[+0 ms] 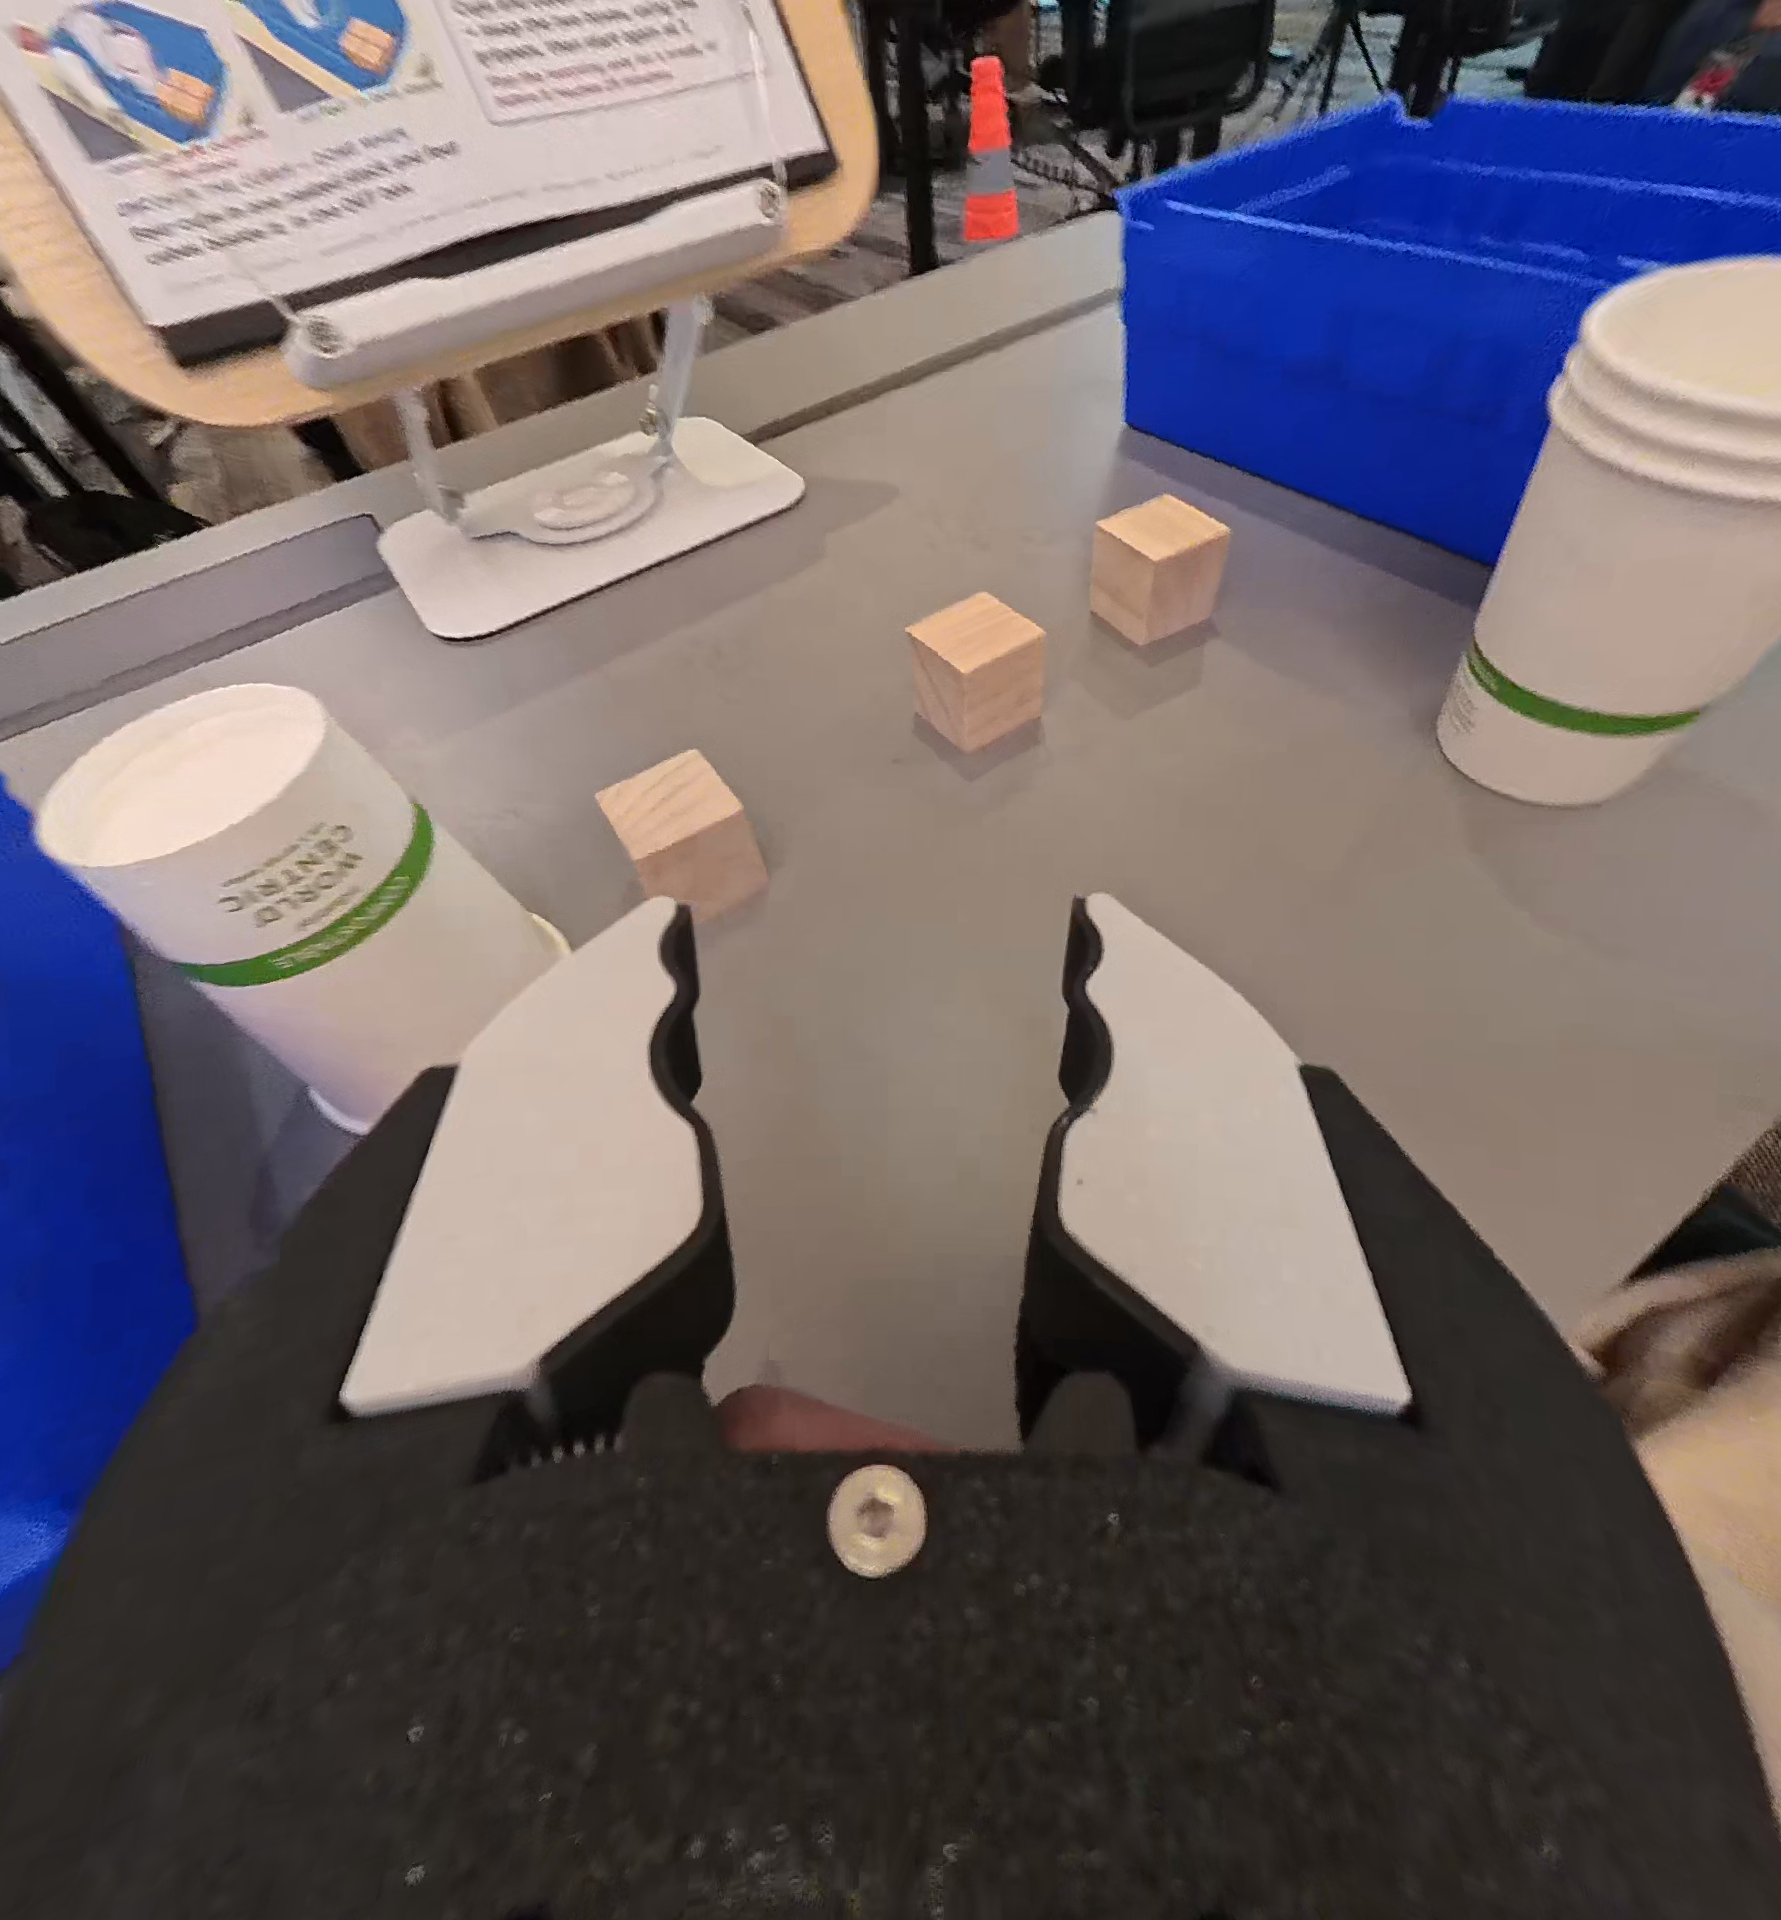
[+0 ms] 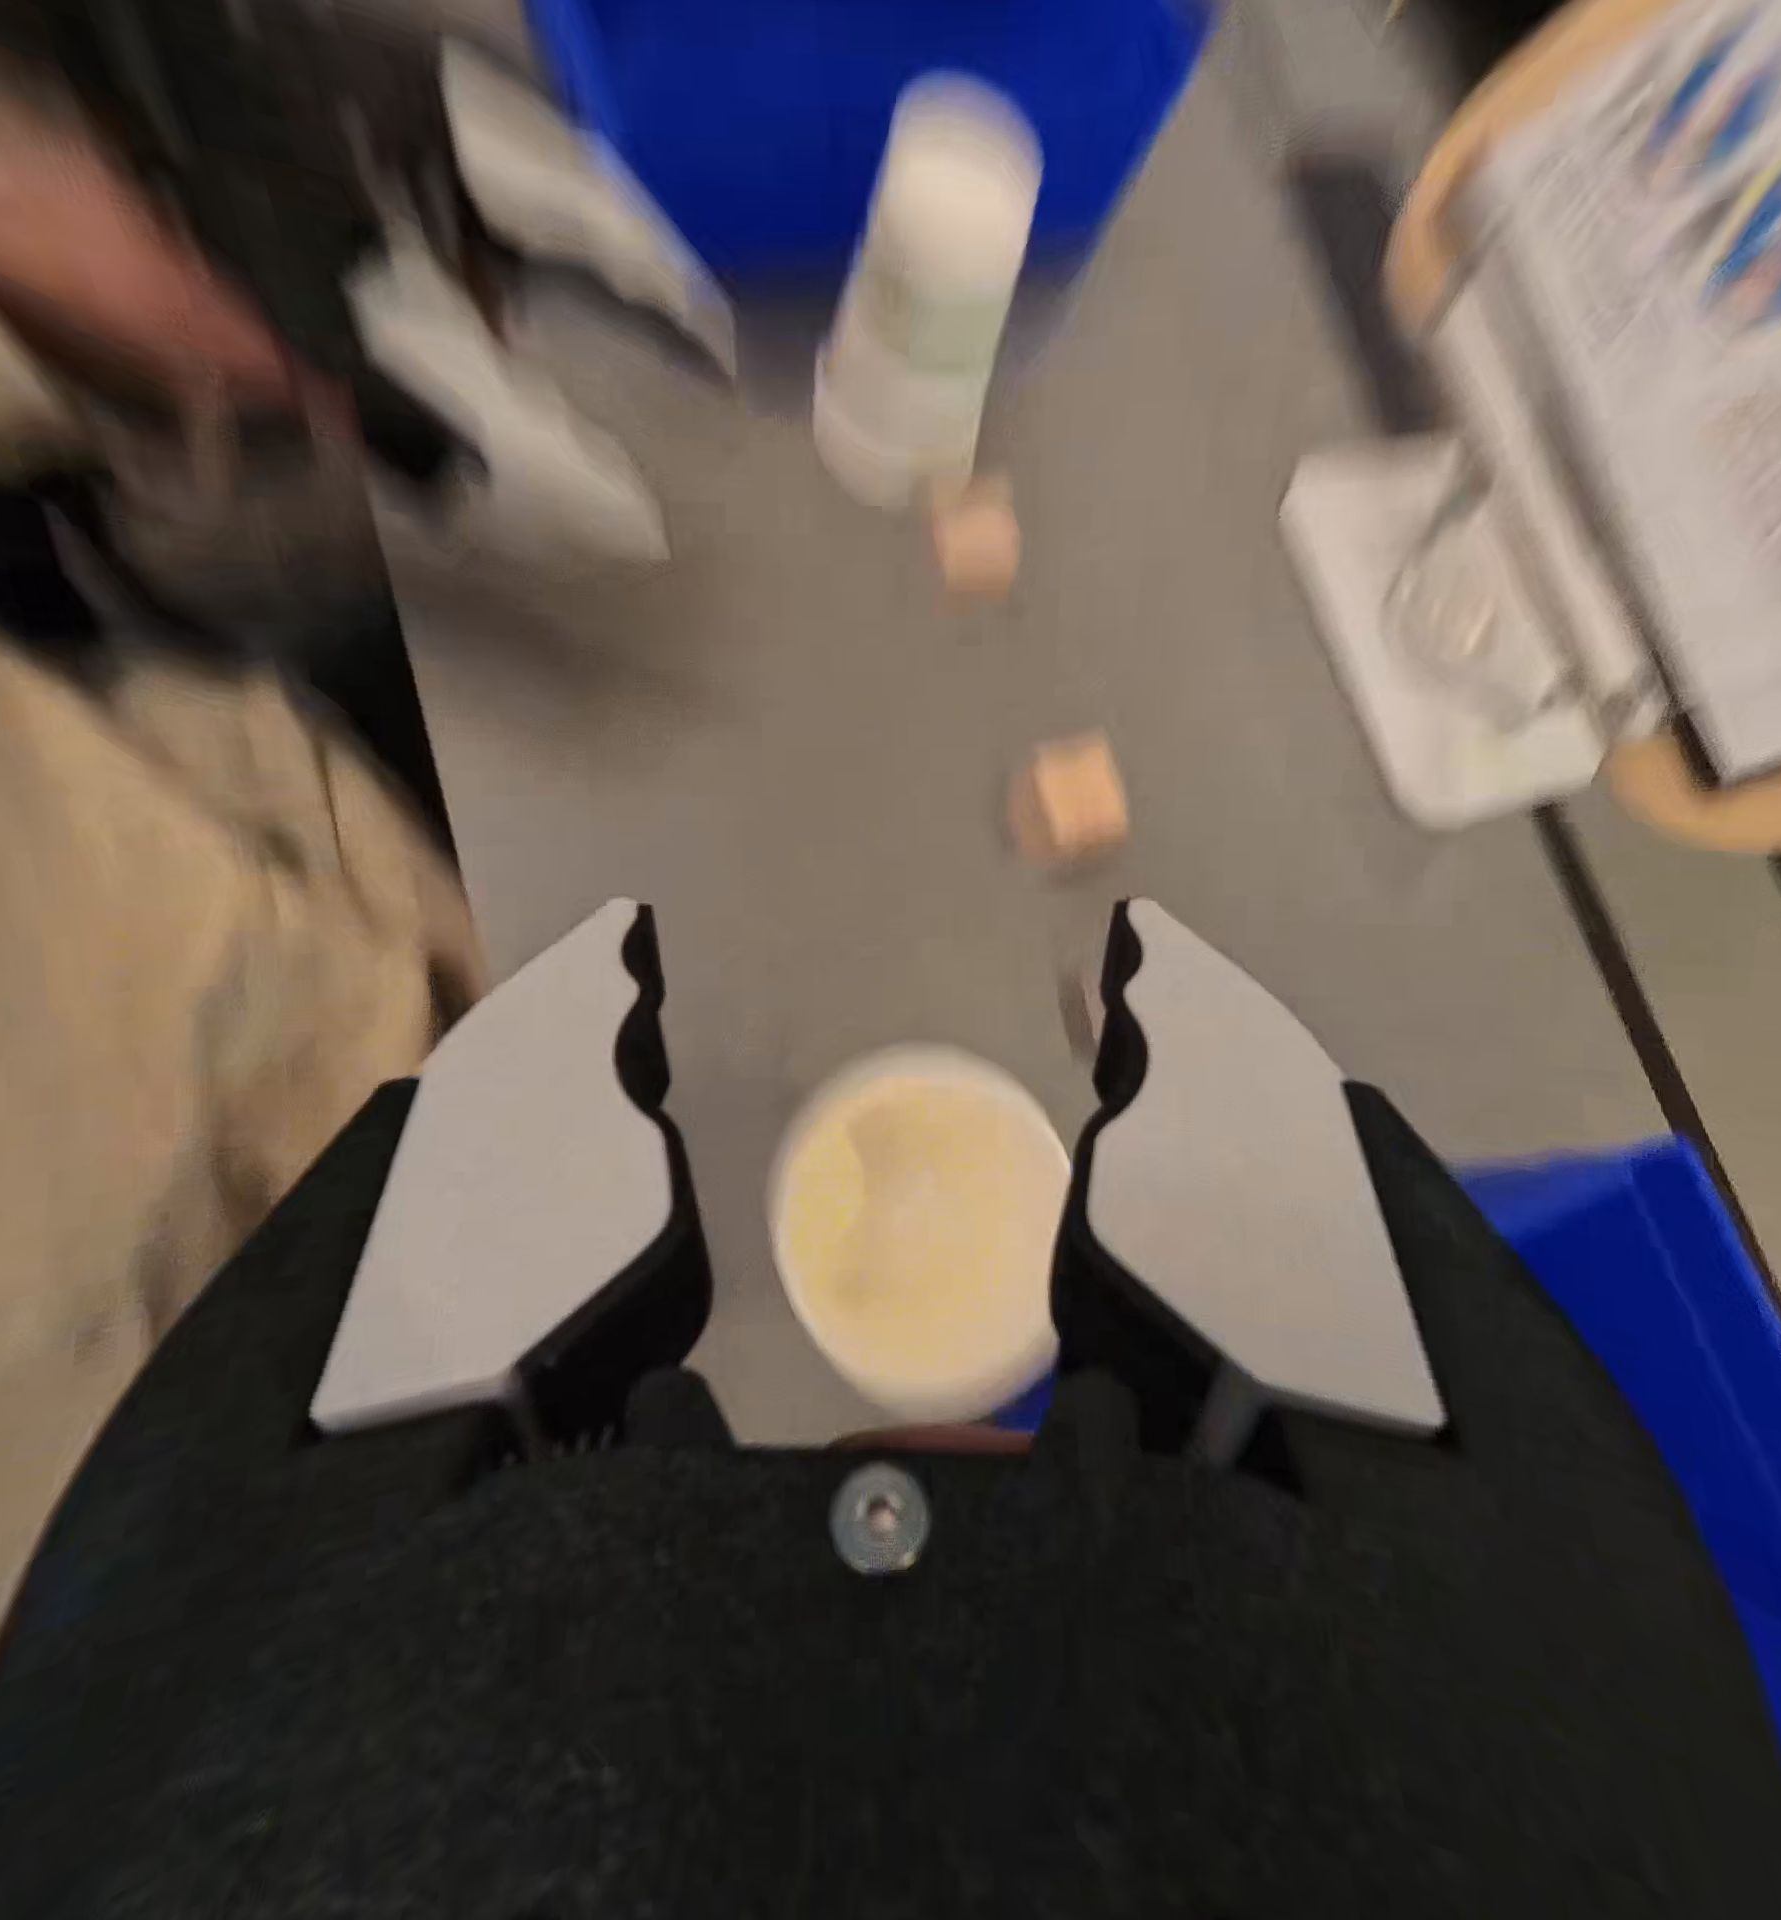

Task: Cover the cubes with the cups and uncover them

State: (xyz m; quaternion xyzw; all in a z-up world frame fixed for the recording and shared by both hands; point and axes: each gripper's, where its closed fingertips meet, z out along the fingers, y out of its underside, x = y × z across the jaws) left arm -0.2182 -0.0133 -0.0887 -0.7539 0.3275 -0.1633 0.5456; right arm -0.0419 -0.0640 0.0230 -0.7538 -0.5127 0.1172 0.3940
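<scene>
**Three cubes bare, two cup stacks waiting at the ends**

Left wrist view: the left gripper [image 1: 881, 914] hangs over the grey table [image 1: 1229, 935] with its fingers spread and nothing between them. Three wooden cubes run in a diagonal line ahead — the near cube [image 1: 683, 831] just past the left fingertip, the middle cube [image 1: 976, 670] and the far cube [image 1: 1159, 566] beyond it, all uncovered and apart from each other. An upside-down stack of cups [image 1: 273, 883] stands at the left, beside the near cube; an upright stack of cups [image 1: 1655, 540] with a green band stands at the right, in front of a blue bin [image 1: 1333, 312]. A sheet on a stand [image 1: 595, 499] sits at the table's back edge.

Right wrist view: heavily blurred. The right gripper [image 2: 884, 914] is also spread wide and empty, above the open mouth of the upright stack [image 2: 917, 1205], which lies between the fingers but lower down; I cannot tell whether anything touches it.

The paper cups are likely light, thin-walled and easy to crush or tip — best taken gently across the body near the stiffer rolled rim or base. Nested cups may cling together when one is lifted.
</scene>
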